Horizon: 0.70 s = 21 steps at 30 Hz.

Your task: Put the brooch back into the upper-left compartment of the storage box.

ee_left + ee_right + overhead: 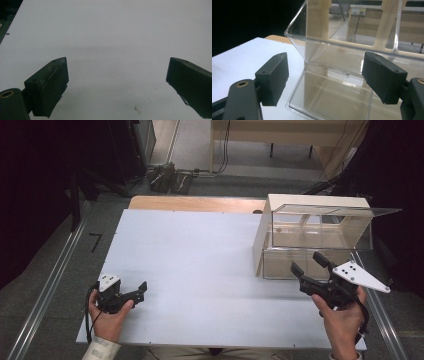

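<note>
A wooden-framed cabinet with clear plastic drawers (310, 235) stands at the table's right back; its upper flap (335, 211) is raised. My right gripper (309, 264) hovers open just in front of the lower clear drawer (332, 95), nothing between its jaws. In the right gripper view the black fingers (274, 77) frame the drawer's front wall. My left gripper (141, 290) rests open near the table's front left, held by a hand. The left gripper view has its fingers (48, 85) wide apart over bare white tabletop (112, 37).
The white table (200, 265) lies on a wooden board (195, 202). Dark curtains flank both sides. Cables and a power strip (167, 177) lie on the floor behind, with metal rails (50, 285) along the left floor.
</note>
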Available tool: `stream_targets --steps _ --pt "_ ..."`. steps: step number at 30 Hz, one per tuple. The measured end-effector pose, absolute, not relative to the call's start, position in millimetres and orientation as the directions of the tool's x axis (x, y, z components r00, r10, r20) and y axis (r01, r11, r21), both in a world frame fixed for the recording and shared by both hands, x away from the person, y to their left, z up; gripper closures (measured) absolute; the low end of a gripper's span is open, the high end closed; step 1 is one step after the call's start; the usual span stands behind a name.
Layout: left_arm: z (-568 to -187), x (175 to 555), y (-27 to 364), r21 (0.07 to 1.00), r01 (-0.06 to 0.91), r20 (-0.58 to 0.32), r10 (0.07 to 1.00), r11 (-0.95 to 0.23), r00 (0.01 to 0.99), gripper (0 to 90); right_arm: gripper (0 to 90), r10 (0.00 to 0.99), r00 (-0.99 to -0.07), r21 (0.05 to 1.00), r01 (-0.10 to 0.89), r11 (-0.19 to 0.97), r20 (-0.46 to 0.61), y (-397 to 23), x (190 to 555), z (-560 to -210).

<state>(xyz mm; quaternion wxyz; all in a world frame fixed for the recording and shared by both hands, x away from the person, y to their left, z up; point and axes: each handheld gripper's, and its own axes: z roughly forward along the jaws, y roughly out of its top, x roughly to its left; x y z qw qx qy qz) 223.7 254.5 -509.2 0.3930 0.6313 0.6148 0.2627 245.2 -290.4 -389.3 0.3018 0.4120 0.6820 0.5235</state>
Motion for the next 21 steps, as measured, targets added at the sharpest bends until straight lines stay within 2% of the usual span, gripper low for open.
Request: stream_targets --steps 21 --pt "-508.8 223.5 254.5 0.818 0.571 -0.150 0.983 0.063 0.106 4.9 19.4 0.900 -0.435 0.937 0.323 0.136 0.019 -305.8 231.0 -435.2"
